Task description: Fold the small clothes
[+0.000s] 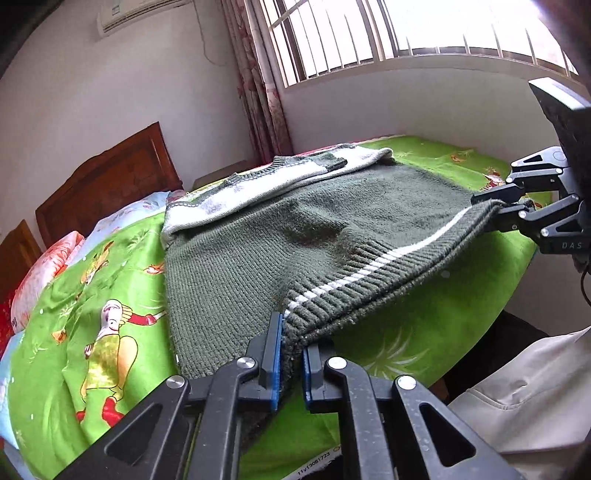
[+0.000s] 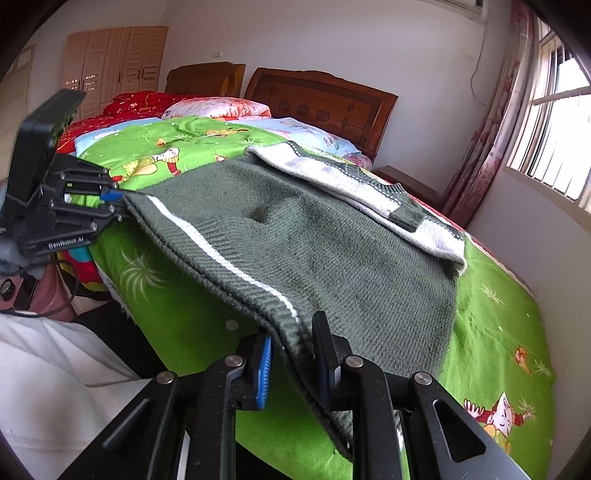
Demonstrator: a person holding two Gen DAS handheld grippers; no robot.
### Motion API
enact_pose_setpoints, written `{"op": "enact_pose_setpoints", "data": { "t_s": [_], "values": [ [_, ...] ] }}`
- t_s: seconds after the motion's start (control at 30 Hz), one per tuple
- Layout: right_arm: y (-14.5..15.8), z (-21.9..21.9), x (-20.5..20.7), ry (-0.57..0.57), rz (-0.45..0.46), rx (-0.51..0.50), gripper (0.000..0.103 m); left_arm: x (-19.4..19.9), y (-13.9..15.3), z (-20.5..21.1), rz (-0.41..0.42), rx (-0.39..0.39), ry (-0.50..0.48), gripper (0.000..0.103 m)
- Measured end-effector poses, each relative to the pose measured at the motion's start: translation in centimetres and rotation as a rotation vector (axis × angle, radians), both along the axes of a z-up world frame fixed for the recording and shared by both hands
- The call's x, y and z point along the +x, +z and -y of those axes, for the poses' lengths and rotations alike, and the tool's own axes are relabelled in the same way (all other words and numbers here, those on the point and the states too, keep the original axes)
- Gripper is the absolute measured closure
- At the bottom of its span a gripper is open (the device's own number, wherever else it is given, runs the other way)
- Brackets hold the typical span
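The bed with its green cartoon sheet carries my green sweater, sleeves folded across its far end. Its ribbed hem is lifted off the near edge of the bed. My left tongs are clamped on one hem corner, my right tongs on the other.

White walls, barred bright window, wooden headboard, wardrobe, floral curtain.
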State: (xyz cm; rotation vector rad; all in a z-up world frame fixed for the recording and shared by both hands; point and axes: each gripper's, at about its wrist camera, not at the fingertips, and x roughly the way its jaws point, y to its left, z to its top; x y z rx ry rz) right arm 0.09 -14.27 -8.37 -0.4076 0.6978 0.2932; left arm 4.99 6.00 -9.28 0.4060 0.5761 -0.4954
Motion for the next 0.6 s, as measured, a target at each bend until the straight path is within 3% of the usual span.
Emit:
{"op": "enact_pose_setpoints", "data": {
  "t_s": [0.03, 0.07, 0.27, 0.3, 0.6],
  "values": [
    [-0.5, 0.6, -0.3, -0.014, -0.006, -0.011, 0.101, -0.1, 0.1, 0.0, 0.005, 0.010, -0.002, 0.095],
    [-1.0, 1.3, -0.7, -0.031, -0.011, -0.018, 0.069, -0.2, 0.0, 0.0, 0.007, 0.016, -0.006, 0.095],
    [-2.0, 5.1, -2.1, -0.094, 0.001, 0.011, 0.056, 0.0, -1.6, 0.7, 0.008, 0.083, -0.001, 0.085],
    [-1.9, 5.3, -2.2, -0.092, 0.013, 0.012, 0.056, 0.0, -1.8, 0.7, 0.012, 0.098, 0.005, 0.080],
    [-2.6, 5.0, -2.9, -0.066, 0.047, -0.033, 0.058, -0.2, -3.0, -0.8, 0.023, 0.149, 0.051, 0.074]
  ]
}}
